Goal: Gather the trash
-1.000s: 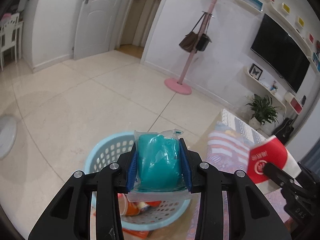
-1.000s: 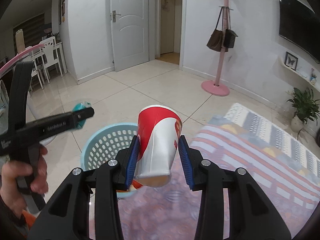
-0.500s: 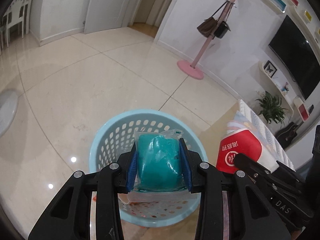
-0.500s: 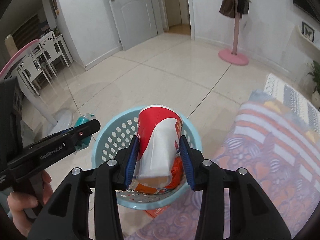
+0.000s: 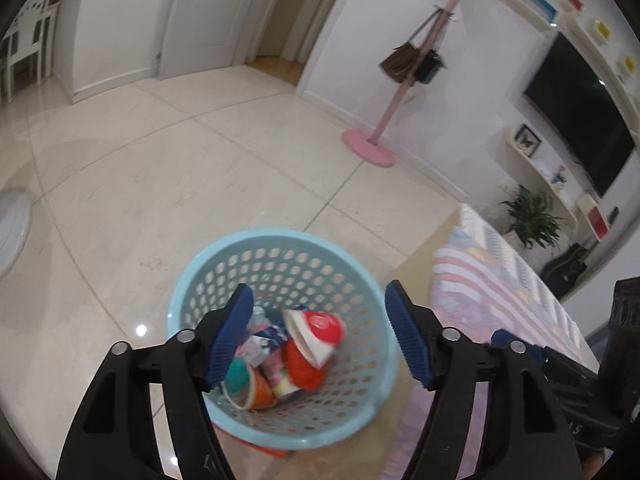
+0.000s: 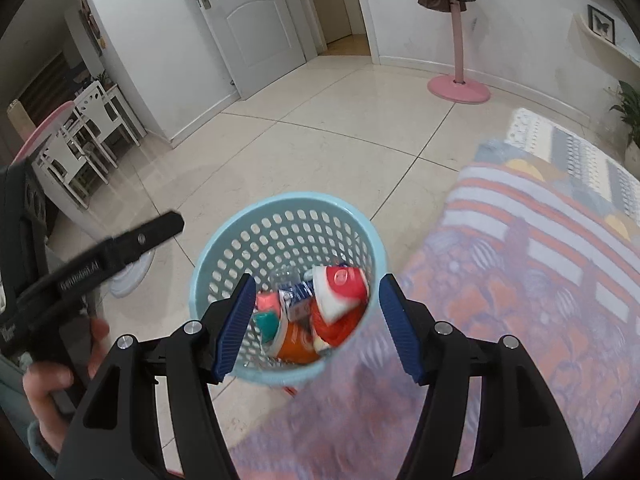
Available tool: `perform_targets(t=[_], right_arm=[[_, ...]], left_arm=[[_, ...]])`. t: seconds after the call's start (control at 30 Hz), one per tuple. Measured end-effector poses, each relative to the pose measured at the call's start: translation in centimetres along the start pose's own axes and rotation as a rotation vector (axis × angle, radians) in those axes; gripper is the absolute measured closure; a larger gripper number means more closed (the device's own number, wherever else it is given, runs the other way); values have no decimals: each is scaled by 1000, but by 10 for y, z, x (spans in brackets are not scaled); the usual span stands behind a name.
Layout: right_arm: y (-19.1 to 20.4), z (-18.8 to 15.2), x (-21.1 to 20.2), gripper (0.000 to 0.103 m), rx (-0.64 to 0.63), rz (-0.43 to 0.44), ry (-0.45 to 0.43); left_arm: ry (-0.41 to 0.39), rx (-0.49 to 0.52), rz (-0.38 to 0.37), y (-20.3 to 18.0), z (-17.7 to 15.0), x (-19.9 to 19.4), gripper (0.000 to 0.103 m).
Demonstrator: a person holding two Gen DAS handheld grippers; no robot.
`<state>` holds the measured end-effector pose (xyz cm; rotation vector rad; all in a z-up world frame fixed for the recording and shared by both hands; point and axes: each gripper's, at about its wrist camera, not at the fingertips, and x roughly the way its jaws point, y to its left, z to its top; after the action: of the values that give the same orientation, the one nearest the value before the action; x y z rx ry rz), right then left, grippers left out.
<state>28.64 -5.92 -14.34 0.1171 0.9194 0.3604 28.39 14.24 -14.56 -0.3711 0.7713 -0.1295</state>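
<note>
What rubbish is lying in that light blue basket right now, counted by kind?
Paper cups: 2, the red-and-white cup and the orange cup
Teal packet: 1
Blue-and-white carton: 1
Total: 4 clearly told apart; the rest of the heap is too jumbled to count.

Left hand-held gripper, right hand-held gripper: jaws spread.

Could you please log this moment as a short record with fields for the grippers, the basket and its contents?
left gripper: open, empty, above the basket
right gripper: open, empty, above the basket
basket: light blue, perforated, on the tiled floor beside the patterned cloth
contents: red-and-white paper cup on its side, teal packet, other wrappers
background: pink coat stand
</note>
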Motion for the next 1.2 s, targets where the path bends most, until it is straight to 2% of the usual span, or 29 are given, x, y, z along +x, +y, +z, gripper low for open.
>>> perform_targets(t=[0.17, 0.3, 0.43, 0.53, 0.63, 0.73, 0.9, 1.2], right_arm=[[-4, -27, -53, 35, -51, -63, -70], [-4, -48, -91, 33, -135, -166, -195], [-7, -81, -118, 32, -187, -268, -363], [-12, -96, -119, 32, -212, -298, -416], [-18, -106, -110, 32, -218, -292, -416], [-28, -109, -103, 32, -194, -269, -418], [-42, -113, -99, 32, -156, -280, -432], [-55, -118, -96, 29, -100, -270, -439]], left_arm=[[-50, 86, 4, -45, -13, -32, 24], [-98, 100, 22, -66, -35, -59, 21], [-191, 101, 87, -80, -61, -79, 21], [-261, 134, 151, -90, -75, -81, 20], [-302, 179, 200, -98, -87, -74, 20], [-282, 164, 215, -96, -93, -64, 20], [-290, 158, 269, -93, -101, -57, 20], [-393, 210, 299, -110, -112, -67, 13]])
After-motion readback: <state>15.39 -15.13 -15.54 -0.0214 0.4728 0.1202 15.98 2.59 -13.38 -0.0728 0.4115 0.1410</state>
